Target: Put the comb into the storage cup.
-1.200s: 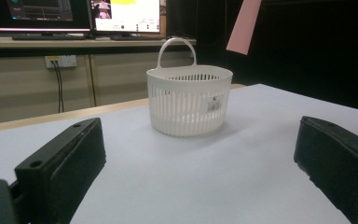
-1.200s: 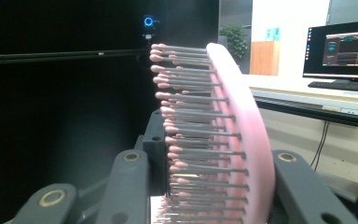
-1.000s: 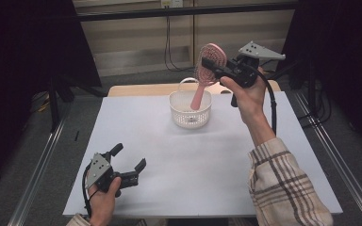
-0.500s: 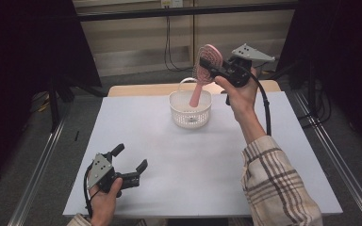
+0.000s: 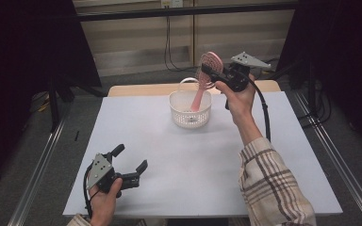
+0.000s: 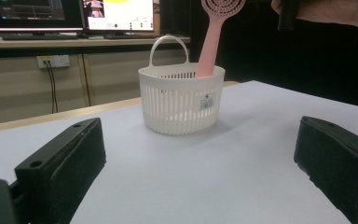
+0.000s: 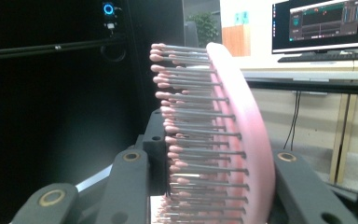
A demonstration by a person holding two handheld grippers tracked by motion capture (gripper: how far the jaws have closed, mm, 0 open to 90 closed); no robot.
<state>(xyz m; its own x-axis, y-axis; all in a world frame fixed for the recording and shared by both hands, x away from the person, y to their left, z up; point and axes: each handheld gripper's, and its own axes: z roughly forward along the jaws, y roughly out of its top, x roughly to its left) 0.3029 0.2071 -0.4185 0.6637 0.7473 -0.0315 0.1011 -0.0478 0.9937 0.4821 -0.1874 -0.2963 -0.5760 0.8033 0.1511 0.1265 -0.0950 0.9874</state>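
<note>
Right gripper (image 5: 212, 72), upper centre-right of the high view: forearm raised off the table, jaws clamped on the head of the pink hairbrush (image 5: 206, 70). Brush handle slants down into the white basket (image 5: 190, 109) at table centre-back. Left gripper (image 5: 131, 160), lower left, low over the table (image 5: 264, 160), jaws wide apart, holding nothing.

From my end the basket (image 6: 182, 100) looks like slotted white plastic, the hairbrush (image 7: 235, 135) smooth pink plastic with thin metal-looking pins, the desk (image 5: 169, 179) matt white.
</note>
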